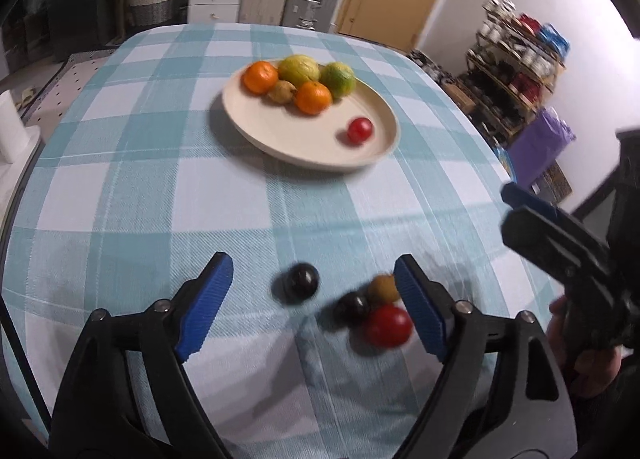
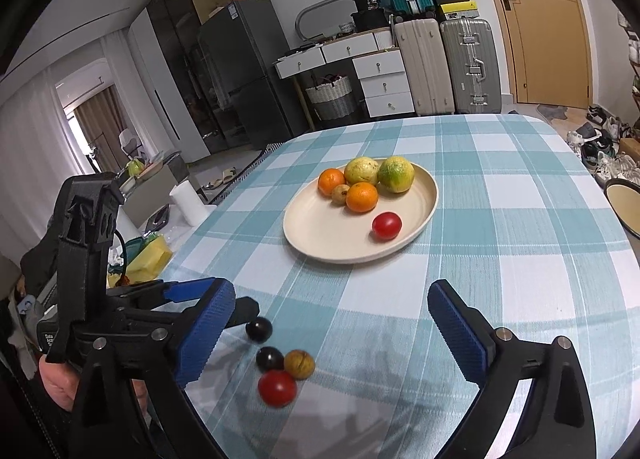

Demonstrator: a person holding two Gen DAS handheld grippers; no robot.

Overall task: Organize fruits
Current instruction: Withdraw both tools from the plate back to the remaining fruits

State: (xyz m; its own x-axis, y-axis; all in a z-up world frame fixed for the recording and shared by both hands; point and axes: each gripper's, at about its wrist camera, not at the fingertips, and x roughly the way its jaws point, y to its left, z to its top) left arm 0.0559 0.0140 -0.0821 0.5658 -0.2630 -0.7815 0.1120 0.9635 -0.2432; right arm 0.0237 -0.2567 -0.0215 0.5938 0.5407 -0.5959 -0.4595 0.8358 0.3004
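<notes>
Landmark: cream plate (image 2: 430, 195), mid-table on the checked tablecloth (image 2: 520, 219).

On plate, far side: two oranges (image 2: 362, 197), yellow fruit (image 2: 361, 170), green-yellow citrus (image 2: 396, 174), small brownish fruit (image 2: 341, 194), all bunched and touching. Lone red tomato (image 2: 387, 225) on the near side of the plate, close to the rim.

Off plate, well toward the camera: loose cluster of four. Dark round fruit (image 1: 302, 280) slightly apart, nearest the plate; second dark fruit (image 1: 352, 308), walnut-like brown fruit (image 1: 383, 288) and second red tomato (image 1: 388, 326) packed together, apparently touching.

Left gripper (image 1: 314, 291): jaws spread wide, nothing pinched, the lone dark fruit between the blue pads with clear air either side. Right pad almost against the brown fruit and tomato.

Right gripper (image 2: 332, 317): jaws spread wide, empty, above bare cloth between cluster and plate.

Risks, judged from here:
- Closing left now: right pad likely sweeps the packed trio inward, bumping them. All round, cloth flat, so easy roll toward the table edge.
- Dark fruit small and glossy: off-centre squeeze likely squirts it out.
- Tomato soft: hard pinch bruises or splits.
- Both grippers crowd the same cluster; left one's body sits just beside the right one's left finger. Collision likely if both go in.
- Drop on plate near the rim-side tomato may knock it off.
</notes>
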